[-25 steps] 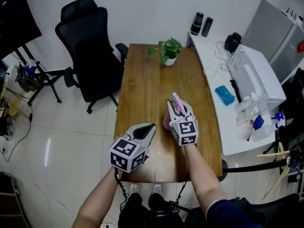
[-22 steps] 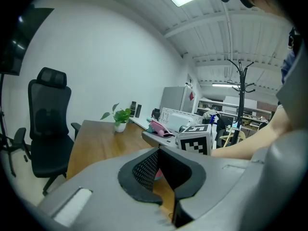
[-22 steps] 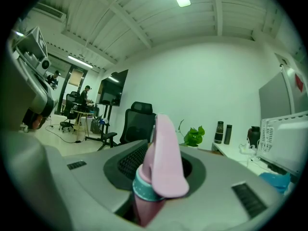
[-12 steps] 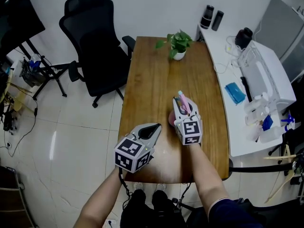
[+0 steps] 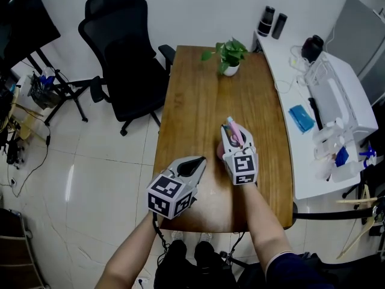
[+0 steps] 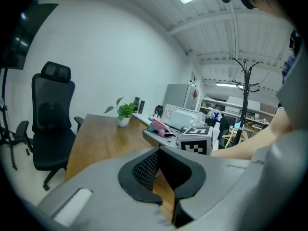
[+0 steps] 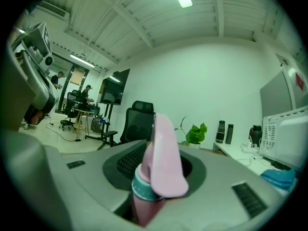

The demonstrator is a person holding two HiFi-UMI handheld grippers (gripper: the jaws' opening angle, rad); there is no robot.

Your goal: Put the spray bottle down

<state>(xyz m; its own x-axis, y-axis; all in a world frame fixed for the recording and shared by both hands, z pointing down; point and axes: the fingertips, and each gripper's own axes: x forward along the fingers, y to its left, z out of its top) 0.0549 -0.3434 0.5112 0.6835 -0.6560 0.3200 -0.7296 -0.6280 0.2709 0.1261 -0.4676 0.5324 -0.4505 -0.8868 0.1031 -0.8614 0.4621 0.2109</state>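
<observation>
A pink spray bottle (image 5: 231, 129) with a teal collar stands upright between the jaws of my right gripper (image 5: 233, 132), which is shut on its neck over the wooden table (image 5: 192, 101), right of the middle. In the right gripper view the bottle's pink trigger head (image 7: 163, 160) rises between the pads. Whether its base touches the table is hidden. My left gripper (image 5: 196, 162) hovers near the table's front edge, left of the bottle, jaws together and nothing held. The left gripper view shows the bottle (image 6: 159, 127) and the right gripper's marker cube (image 6: 196, 141) ahead to the right.
A potted plant (image 5: 228, 56) stands at the table's far end. A black office chair (image 5: 123, 53) sits to the left. A white side desk (image 5: 289, 77) on the right carries two dark flasks (image 5: 272, 23), a white appliance (image 5: 334, 98) and a blue object (image 5: 301, 118).
The right gripper has sunk slightly with the spray bottle still in it. The head view has shifted a little. The left gripper has stayed put.
</observation>
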